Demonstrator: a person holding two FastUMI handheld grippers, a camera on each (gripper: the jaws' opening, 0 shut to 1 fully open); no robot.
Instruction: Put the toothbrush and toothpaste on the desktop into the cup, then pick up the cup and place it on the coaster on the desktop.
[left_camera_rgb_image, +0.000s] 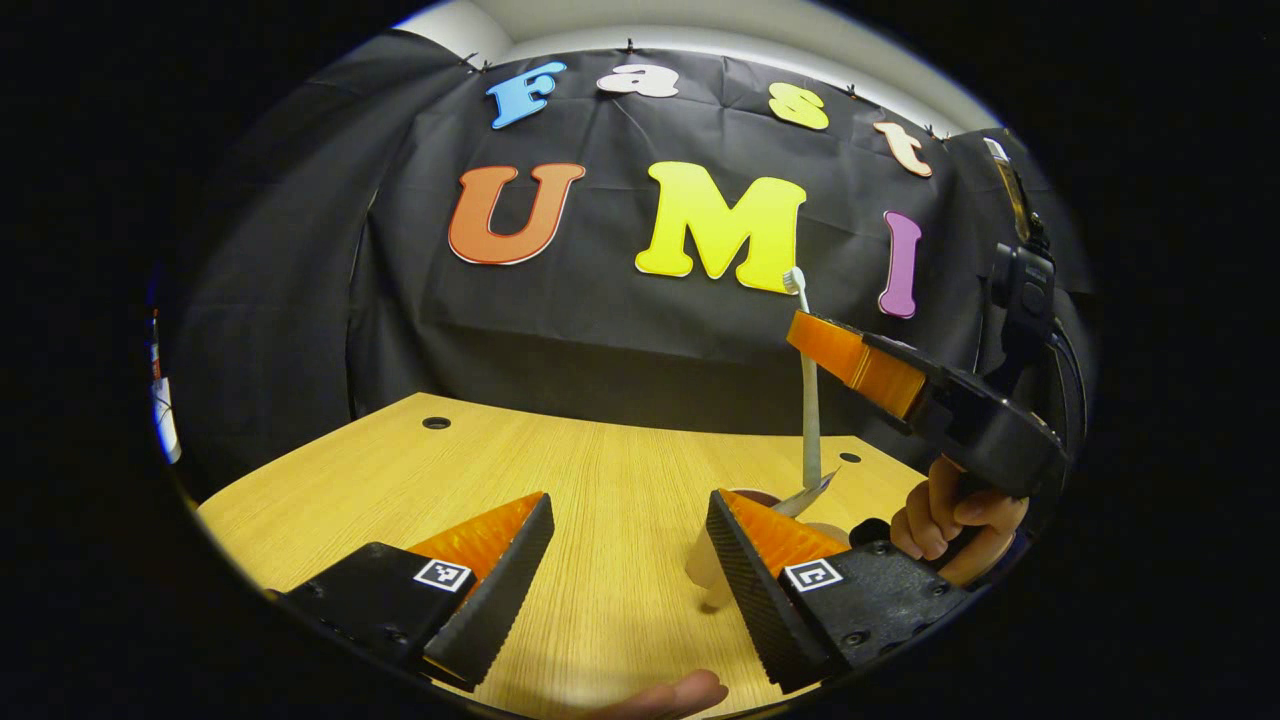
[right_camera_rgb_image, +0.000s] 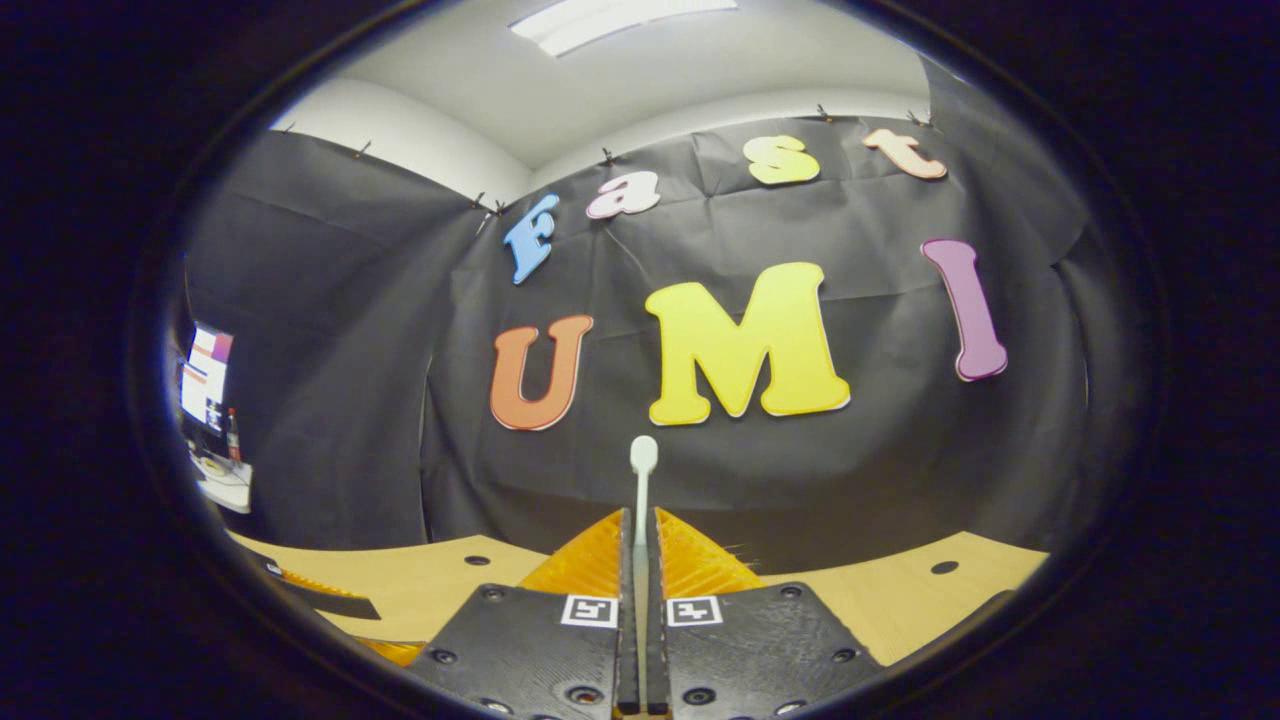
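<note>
No readable text on any object; square coded markers on grippers carry no legible characters.

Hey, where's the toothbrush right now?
The toothbrush is clamped upright in the right hand-held gripper, head up. In the left gripper view it hangs on the right, its lower end at the cup on the desk.

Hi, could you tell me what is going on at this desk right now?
A person is working with two handheld grippers at a wooden desk. The right gripper is shut on a toothbrush, holding it upright with the head on top. In the left gripper view the brush's lower end reaches a cup partly hidden behind the left gripper, which is open and holds nothing.
</note>
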